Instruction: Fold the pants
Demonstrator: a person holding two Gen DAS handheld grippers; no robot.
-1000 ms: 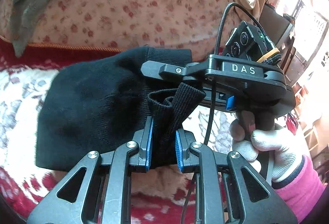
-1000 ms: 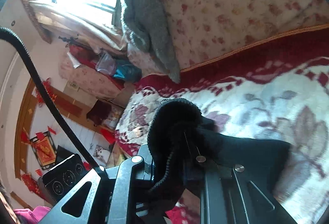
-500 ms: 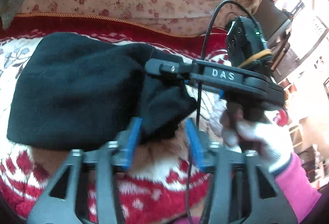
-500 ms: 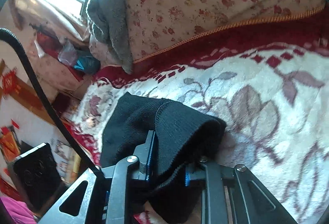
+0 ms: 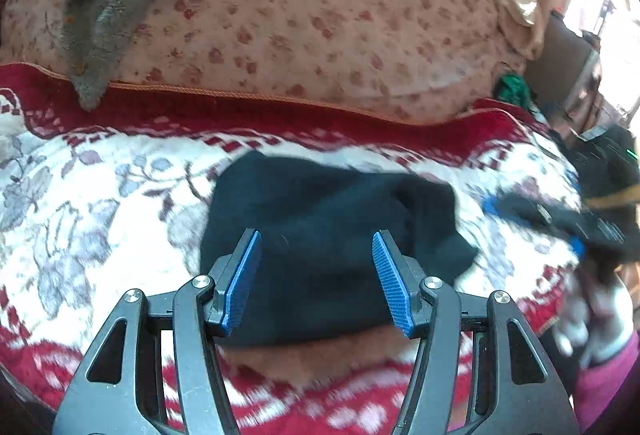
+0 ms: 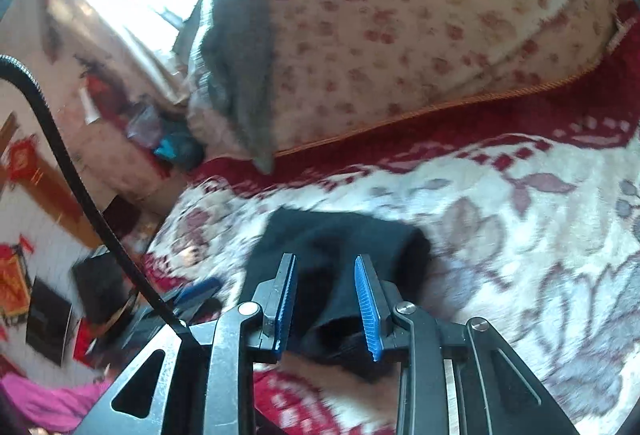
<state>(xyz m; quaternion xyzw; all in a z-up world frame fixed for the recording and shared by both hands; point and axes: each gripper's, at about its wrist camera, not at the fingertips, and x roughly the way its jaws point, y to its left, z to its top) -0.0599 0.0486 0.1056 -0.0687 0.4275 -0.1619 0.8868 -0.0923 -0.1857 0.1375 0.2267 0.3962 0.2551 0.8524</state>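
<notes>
The black pants lie folded on a red-and-cream floral blanket, before a flowered quilt. Left claw stands wide apart; right claw is opening, off the cloth.

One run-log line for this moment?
pants: folded on blanket | left gripper: open, clear | right gripper: opening, releasing

Left wrist view looks down along its tongs, close over the folded black pants, facing the floral pillow behind them. Right wrist view sits just as close, tilted, angling in from the pants' right. Both share pants, pillow and bedspread.
</notes>
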